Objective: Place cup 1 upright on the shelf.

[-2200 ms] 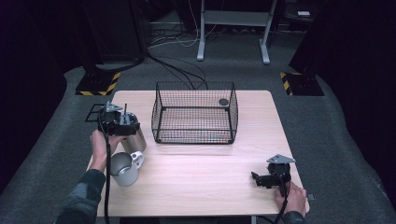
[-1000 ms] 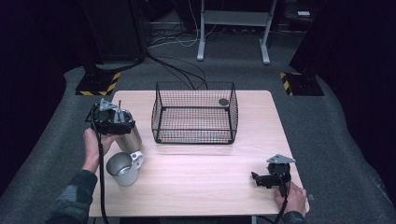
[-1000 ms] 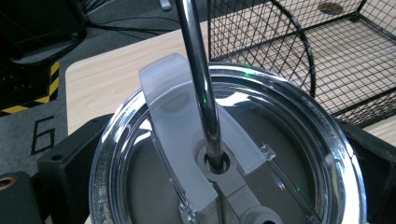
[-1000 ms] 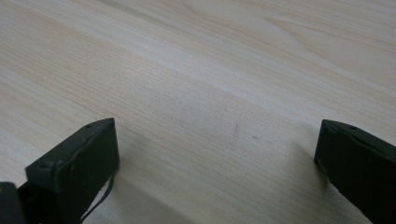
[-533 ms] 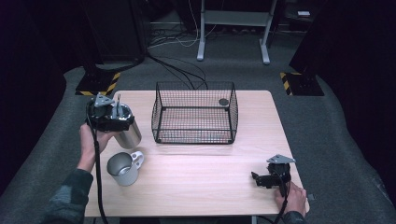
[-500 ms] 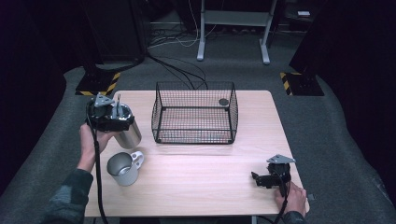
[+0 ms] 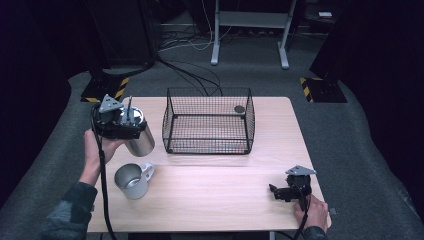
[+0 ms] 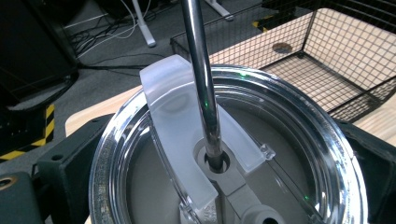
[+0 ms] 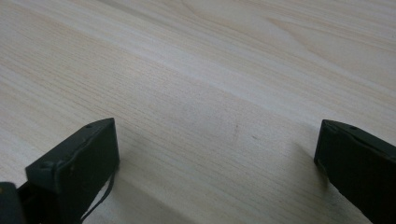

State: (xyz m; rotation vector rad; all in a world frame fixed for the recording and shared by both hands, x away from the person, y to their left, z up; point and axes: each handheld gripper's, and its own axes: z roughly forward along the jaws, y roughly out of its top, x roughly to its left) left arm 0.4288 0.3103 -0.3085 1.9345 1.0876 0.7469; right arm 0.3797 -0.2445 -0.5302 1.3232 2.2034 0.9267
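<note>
Steel is what I have in my left gripper (image 7: 121,126): a lidded tumbler (image 7: 139,140) clamped between the jaws, lifted off the table (image 7: 220,180) and tilted, its base pointing down towards the right. From the high view it hangs over the table's left side, just left of the wire basket (image 7: 208,121) and clear of it. My left hand (image 7: 97,147) grips the tool from below.

Looking along the left gripper's own camera, I see the tumbler's clear plastic lid (image 8: 327,158) close up, with a frosted slider (image 8: 182,121) across it and a metal straw (image 8: 201,79) rising through the hole in the middle. The black jaw blocks sit against the lid's rim on either side. Beyond it lies the basket with a small dark round object (image 8: 282,47) on its floor, at the far right corner in the high view.

A metal mug (image 7: 131,181) stands upright on the table near the left front, below the lifted tumbler, handle turned to the right.

My right gripper (image 7: 280,192) rests on the table at the near right corner, held by my right hand (image 7: 314,212). Its jaws stand wide apart over bare wood, with nothing between them.
</note>
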